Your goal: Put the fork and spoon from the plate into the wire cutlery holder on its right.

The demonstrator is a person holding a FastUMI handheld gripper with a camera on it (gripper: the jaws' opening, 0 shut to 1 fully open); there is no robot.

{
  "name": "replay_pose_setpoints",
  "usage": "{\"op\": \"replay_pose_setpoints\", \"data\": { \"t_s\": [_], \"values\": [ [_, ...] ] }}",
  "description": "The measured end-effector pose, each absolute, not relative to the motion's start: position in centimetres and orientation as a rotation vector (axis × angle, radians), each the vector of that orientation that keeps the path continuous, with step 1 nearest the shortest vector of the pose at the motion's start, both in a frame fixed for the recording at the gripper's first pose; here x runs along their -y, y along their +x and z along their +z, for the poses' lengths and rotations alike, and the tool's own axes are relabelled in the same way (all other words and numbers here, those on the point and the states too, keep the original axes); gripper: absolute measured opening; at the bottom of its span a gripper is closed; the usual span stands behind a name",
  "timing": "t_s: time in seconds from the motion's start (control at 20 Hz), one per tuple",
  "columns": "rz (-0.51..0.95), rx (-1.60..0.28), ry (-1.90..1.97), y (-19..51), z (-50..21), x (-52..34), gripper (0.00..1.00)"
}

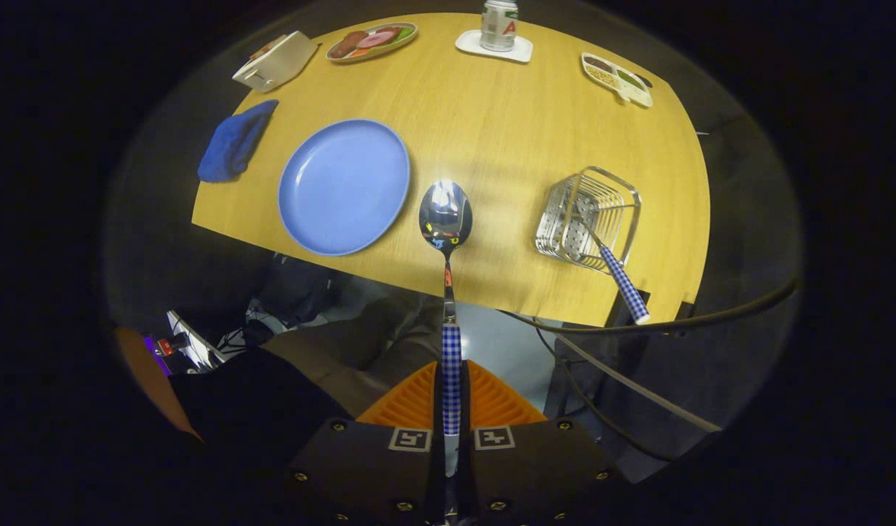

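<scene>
Lengthwise in jaws, spoon [445, 219] bowl forward

A wooden table [491, 131] carries a blue plate [343, 186] near its front edge, with a wire cutlery holder [590, 218] toward the front right corner. A blue cloth [234, 142] lies at the left edge. Along the far edge sit a white box [276, 61], a food dish [371, 41], a can [499, 24] on a white coaster [494, 48], and a divided tray [617, 79].

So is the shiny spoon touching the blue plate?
Apart. In the gripper view the spoon, clamped by its checked handle between the gripper fingers, has its bowl beside the blue plate, with bare wooden table showing between them.
</scene>
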State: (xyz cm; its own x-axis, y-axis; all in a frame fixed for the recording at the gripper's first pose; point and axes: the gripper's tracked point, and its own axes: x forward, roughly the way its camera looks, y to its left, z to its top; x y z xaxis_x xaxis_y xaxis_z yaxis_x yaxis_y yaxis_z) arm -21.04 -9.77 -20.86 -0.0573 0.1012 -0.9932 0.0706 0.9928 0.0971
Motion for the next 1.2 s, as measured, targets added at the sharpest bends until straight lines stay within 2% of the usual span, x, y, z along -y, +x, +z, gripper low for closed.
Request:
{"op": "replay_pose_setpoints", "data": {
  "t_s": [0.6,1.2],
  "values": [
    [-0.088,-1.792,-0.011,-25.7,-15.3,23.6,0.07],
    [0.085,-1.959,-0.189,-18.4,-17.9,26.4,0.07]
  ]
}}
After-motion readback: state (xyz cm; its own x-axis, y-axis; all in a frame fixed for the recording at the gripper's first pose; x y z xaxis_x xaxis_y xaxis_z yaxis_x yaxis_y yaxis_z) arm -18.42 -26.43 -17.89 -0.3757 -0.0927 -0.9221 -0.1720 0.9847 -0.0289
